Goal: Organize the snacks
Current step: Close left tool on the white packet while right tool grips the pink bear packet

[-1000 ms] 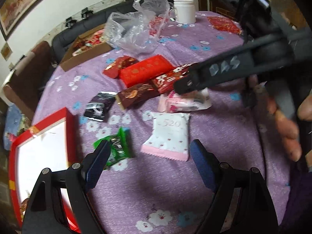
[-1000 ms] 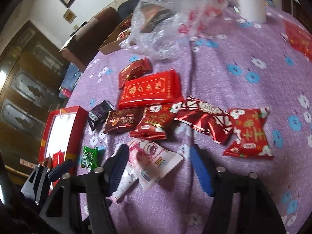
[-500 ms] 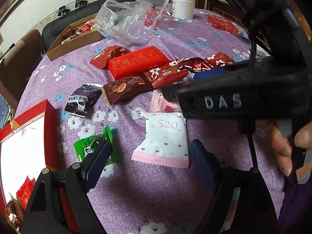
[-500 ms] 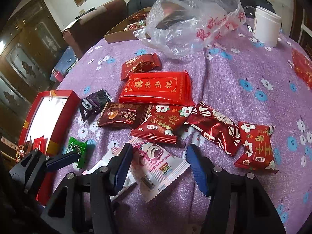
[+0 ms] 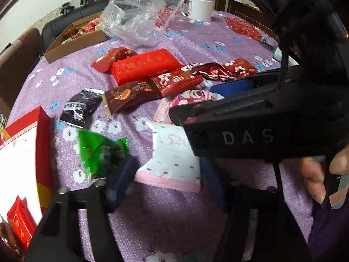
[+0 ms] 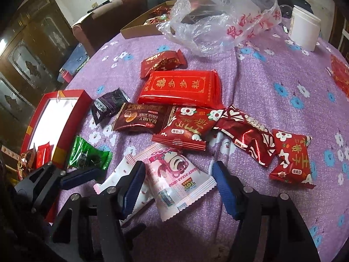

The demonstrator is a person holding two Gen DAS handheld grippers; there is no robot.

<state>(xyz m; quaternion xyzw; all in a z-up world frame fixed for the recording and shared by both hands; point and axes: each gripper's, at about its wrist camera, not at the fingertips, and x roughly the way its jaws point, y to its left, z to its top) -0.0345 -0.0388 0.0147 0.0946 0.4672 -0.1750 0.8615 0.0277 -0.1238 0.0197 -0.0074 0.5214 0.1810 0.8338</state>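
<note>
Left wrist: red box (image 5: 44,144) with 2 red packets (image 5: 20,224) inside; both jaws wide.

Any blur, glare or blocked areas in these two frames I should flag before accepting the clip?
Left wrist view: motion blur smears the green packet and the left gripper; the right gripper body blocks much of the right side, covering part of the 520 packet. Right wrist view: sharp; the red box has a blown-out white interior, glare on the plastic bag, and strong fisheye bending.
</note>
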